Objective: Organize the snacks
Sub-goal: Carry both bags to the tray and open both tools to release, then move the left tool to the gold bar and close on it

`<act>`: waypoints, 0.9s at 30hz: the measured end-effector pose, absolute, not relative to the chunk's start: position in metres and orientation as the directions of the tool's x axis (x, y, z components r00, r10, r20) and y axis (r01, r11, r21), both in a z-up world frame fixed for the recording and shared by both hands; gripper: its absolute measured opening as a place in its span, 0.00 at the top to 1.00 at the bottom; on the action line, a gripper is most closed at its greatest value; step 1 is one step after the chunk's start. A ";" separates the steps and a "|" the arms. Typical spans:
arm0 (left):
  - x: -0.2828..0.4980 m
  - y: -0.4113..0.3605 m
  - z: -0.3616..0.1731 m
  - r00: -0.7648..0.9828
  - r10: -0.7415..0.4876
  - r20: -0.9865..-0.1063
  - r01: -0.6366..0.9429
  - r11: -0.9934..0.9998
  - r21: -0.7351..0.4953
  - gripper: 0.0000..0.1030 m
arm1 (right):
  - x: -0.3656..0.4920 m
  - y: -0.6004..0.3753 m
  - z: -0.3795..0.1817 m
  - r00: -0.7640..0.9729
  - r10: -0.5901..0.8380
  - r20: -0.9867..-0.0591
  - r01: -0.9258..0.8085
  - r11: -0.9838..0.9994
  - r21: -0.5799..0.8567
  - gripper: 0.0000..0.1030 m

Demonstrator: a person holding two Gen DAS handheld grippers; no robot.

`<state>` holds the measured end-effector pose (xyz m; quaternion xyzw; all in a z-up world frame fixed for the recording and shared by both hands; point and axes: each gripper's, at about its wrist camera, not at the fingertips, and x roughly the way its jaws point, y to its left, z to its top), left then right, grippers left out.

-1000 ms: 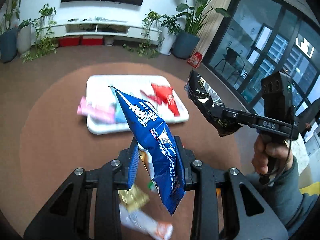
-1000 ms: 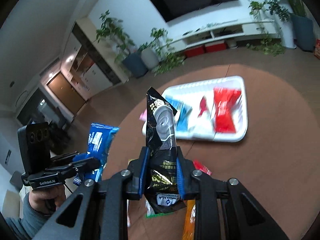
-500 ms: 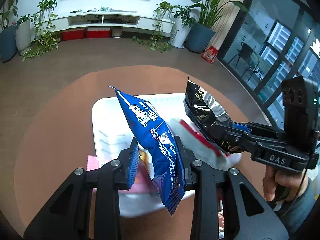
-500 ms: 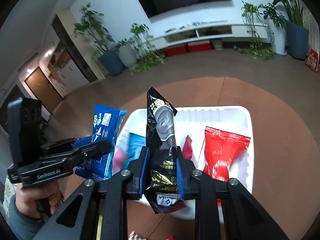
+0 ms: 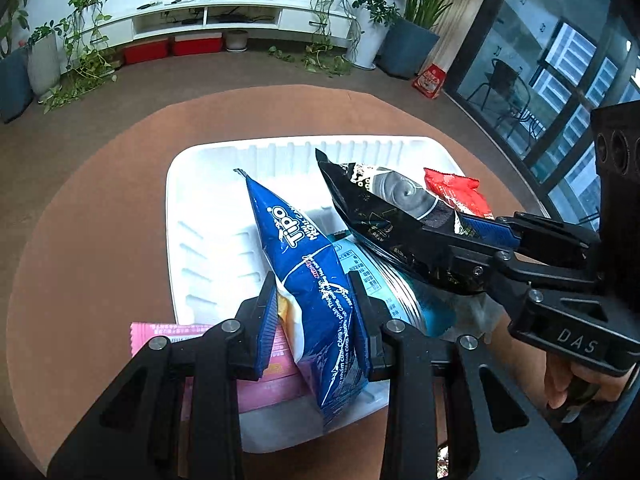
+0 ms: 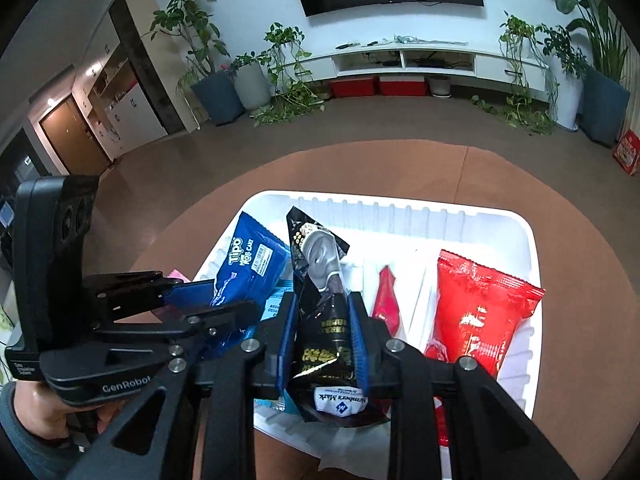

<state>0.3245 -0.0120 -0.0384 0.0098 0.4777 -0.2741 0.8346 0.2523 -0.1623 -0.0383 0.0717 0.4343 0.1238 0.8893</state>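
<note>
**Both claws clamped on snack packs above the white tray**

Your left gripper (image 5: pixel 316 320) has its blue-padded fingers (image 5: pixel 267 326) pressed in on the lower half of the blue Tipo cake pack (image 5: pixel 306 276). Nothing else touches that claw. The pack's long axis runs away from you along the fingers, tilted a little left at the far end, with its crimped top corner pointing toward the far wall of the white tray (image 5: pixel 192 216). It hangs over the tray's left half. A pink wrapper (image 5: pixel 160 330) lies at the tray's near left edge, partly under your left finger, and a light blue packet (image 5: pixel 376 280) lies in the tray just right of the Tipo pack.

Further right, your right gripper (image 6: pixel 323 336) is likewise closed tight on the black Member's Mark pouch (image 6: pixel 324 304), gripping it around the middle. The pouch stands along the fingers, logo end toward you and its pointed top corner toward the far tray wall, leaning slightly left. It is held over the tray's middle. To its right in the tray lie a small red packet (image 6: pixel 386 300) and then a large red bag (image 6: pixel 480 312), both lengthwise, near to far. The tray rests on a round brown table (image 6: pixel 580 280).
</note>
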 end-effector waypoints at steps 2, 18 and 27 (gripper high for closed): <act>0.323 -0.015 -0.041 0.396 -0.449 -0.801 0.460 0.852 -0.250 0.70 | 0.251 -0.162 -0.038 0.594 0.278 -0.755 -0.161 0.960 0.228 0.72; 0.281 0.010 0.004 0.532 -0.458 -0.712 0.411 0.875 -0.256 0.00 | 0.231 -0.185 0.006 0.699 0.295 -0.651 -0.134 0.949 0.286 0.33; 0.188 0.063 0.044 0.688 -0.374 -0.622 0.331 0.924 -0.189 0.00 | 0.167 -0.232 0.042 0.815 0.262 -0.516 -0.081 0.935 0.346 0.16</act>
